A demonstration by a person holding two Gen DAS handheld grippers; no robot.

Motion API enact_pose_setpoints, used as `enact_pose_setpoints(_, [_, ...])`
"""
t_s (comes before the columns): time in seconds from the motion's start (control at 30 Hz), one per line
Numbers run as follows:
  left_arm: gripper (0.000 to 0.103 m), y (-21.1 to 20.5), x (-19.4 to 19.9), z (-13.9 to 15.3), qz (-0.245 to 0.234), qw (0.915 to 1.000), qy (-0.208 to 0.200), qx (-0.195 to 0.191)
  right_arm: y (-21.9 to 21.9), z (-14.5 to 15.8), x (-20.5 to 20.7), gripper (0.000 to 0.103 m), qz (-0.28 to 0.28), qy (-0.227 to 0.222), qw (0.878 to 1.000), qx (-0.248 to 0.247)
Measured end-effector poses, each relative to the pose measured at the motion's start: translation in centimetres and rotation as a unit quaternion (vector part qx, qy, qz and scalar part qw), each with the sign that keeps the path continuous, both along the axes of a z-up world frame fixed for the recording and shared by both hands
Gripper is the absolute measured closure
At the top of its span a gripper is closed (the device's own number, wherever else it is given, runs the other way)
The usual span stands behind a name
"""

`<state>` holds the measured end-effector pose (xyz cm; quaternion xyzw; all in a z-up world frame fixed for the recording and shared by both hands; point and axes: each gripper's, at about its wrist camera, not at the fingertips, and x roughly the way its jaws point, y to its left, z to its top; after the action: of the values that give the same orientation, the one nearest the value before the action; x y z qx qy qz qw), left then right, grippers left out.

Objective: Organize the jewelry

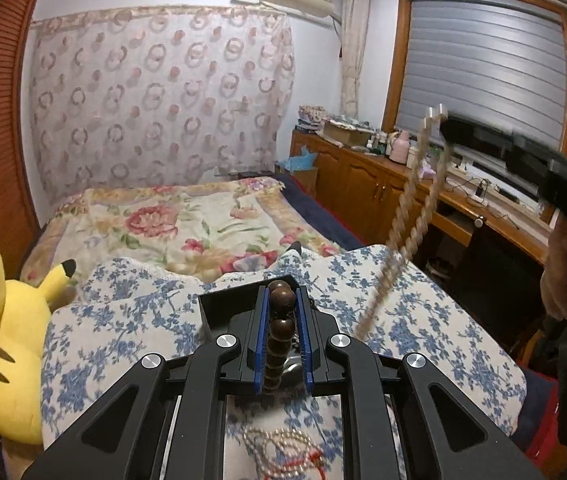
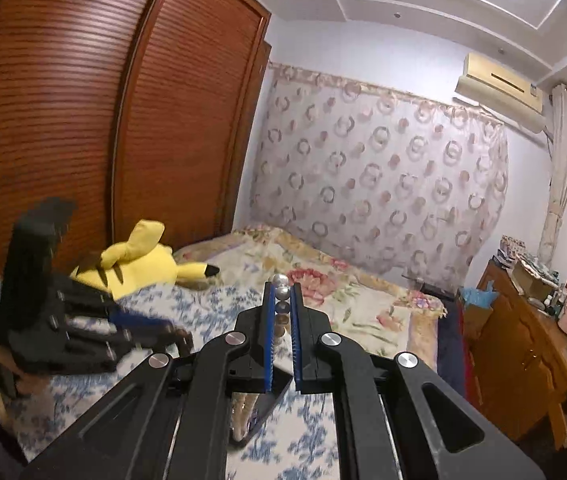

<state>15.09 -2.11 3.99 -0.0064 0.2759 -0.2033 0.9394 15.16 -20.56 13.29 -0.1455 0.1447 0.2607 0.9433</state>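
Closest in, the left gripper point(image 1: 282, 312) was clamped narrow on a strand of dark wooden beads point(image 1: 279, 322), with the strand running lengthwise between the blue pads, so its long axis pretty much lined up with the fingers. Right under that gripper there was a little heap of pearl necklace with a red cord point(image 1: 283, 452) lying on the blue floral cushion point(image 1: 423, 320). Just past the fingertips sat a black box point(image 1: 239, 300), which I'd guess is where the jewelry goes, so the left one was clearly the nearer of the two to it. Off to the right and higher up, the right gripper point(image 2: 282, 300) was pinched shut on the silver-bead end of a long pale twisted necklace point(image 1: 411, 204), and that thing hung down and slanted left toward the cushion, its low end blurry near the box's right side. I'd say the next bit hinges on lowering that dangling strand straight into the box without it snagging the wooden beads. Further back was a yellow plush toy point(image 1: 7, 344) on the left, then the floral bedspread point(image 1: 187, 220), a wooden cabinet point(image 1: 363, 176) along the right, and the patterned curtain point(image 1: 159, 96) at the far wall.
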Motion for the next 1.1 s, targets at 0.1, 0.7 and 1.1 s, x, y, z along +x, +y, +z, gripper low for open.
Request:
enact_pose_setpoints(0.1, [0.091,-0.4,2.1,-1.2,0.000,0.9998,0.017,0.004,0.4,-0.5,2.4,0.095,0.005,0.008,1.000,0.000])
enact_pose_setpoints(0.7, [0.078,-0.4,4.0,-5.5,0.009,0.9977,0.062,0.025,3.6,-13.1,9.9,0.082,0.006,0.145,0.989,-0.043])
enact_pose_setpoints(1.1, [0.069,1.8,-3.2,-8.0,0.019,0.9956,0.086,0.033,0.6,-15.9,1.7,0.080,0.002,0.170,0.985,-0.033])
